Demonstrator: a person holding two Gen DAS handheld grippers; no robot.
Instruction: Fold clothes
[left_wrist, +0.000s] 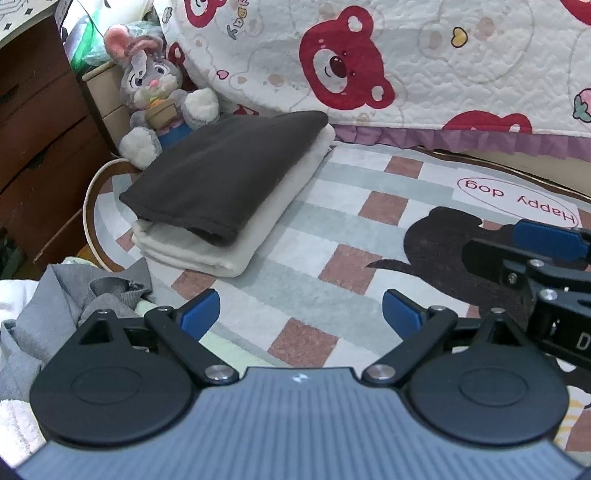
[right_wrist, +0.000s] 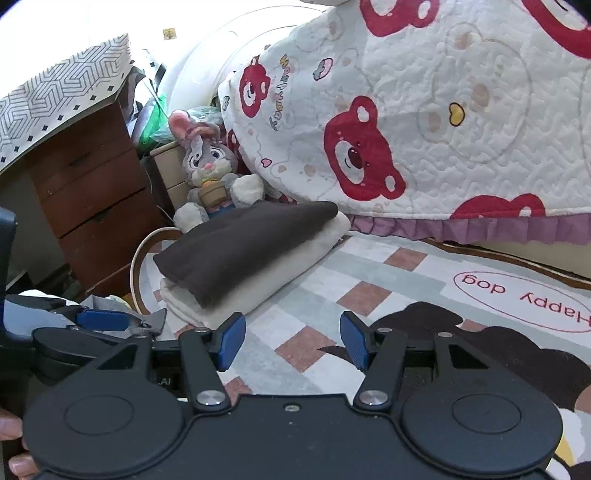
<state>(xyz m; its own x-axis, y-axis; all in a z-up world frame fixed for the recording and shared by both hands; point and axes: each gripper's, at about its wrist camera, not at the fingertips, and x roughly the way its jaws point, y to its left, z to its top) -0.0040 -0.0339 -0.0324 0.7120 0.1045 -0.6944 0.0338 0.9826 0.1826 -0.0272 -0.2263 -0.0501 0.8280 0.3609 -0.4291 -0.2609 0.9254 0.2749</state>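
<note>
Checkered rug (left_wrist: 332, 229) carries folded dark garment (left_wrist: 225, 173) atop cream one (left_wrist: 258, 221); both tools (left_wrist: 301, 314) (right_wrist: 293, 339) apparently empty, gaping.

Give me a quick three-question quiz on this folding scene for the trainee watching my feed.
1. True or false: the dark brown garment lies folded on top of the cream garment.
2. Which item is not yet folded? A) the grey garment at the left edge B) the brown one C) the cream one
3. Fill in: the left gripper and right gripper both hang over the checked rug, jaws ____ and holding nothing.

Key: 1 true; 2 A; 3 open.
</note>
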